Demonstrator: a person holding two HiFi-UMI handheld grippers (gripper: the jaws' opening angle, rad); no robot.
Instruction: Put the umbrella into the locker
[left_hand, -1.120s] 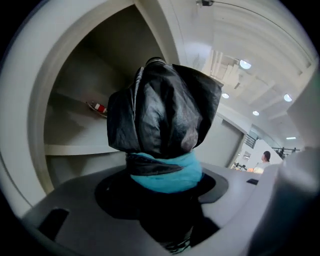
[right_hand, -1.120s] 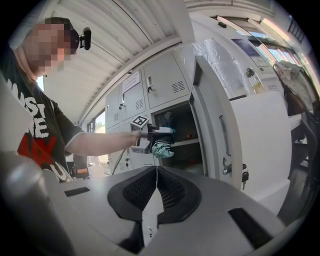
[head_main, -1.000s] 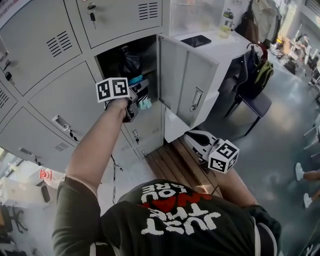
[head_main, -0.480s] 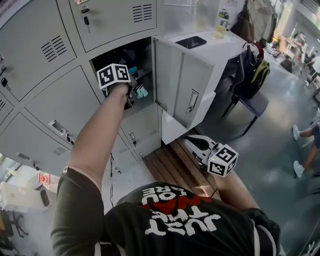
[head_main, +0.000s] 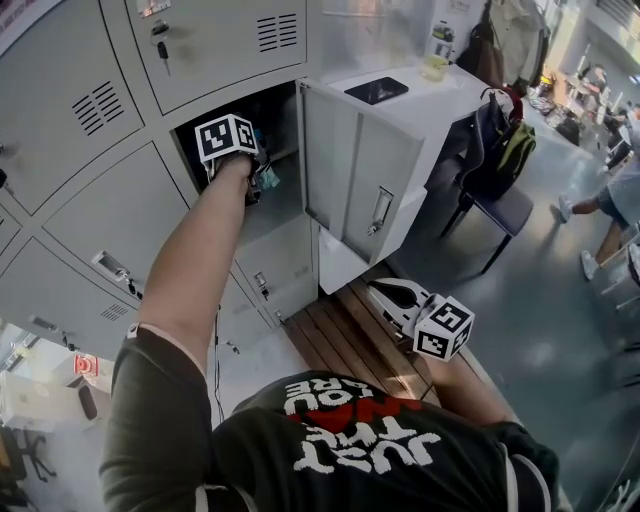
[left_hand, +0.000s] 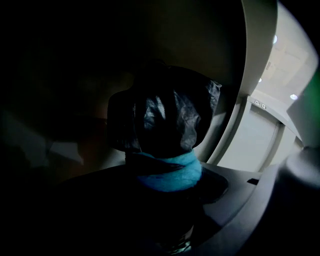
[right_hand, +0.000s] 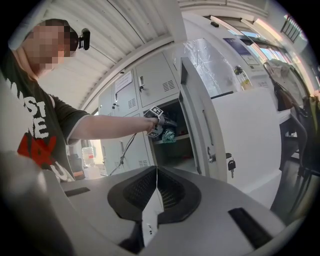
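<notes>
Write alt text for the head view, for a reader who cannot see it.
A person's left gripper holds a black folded umbrella with a teal band at the opening of a grey locker, whose door stands wide open. The right gripper, fingers together, hangs above a wooden bench.

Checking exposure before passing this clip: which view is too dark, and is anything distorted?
Left gripper view: nearly black inside the locker, only the umbrella catches light. Right gripper view: bright, fisheye bends the locker door. Head view: evenly lit, curved edges.
</notes>
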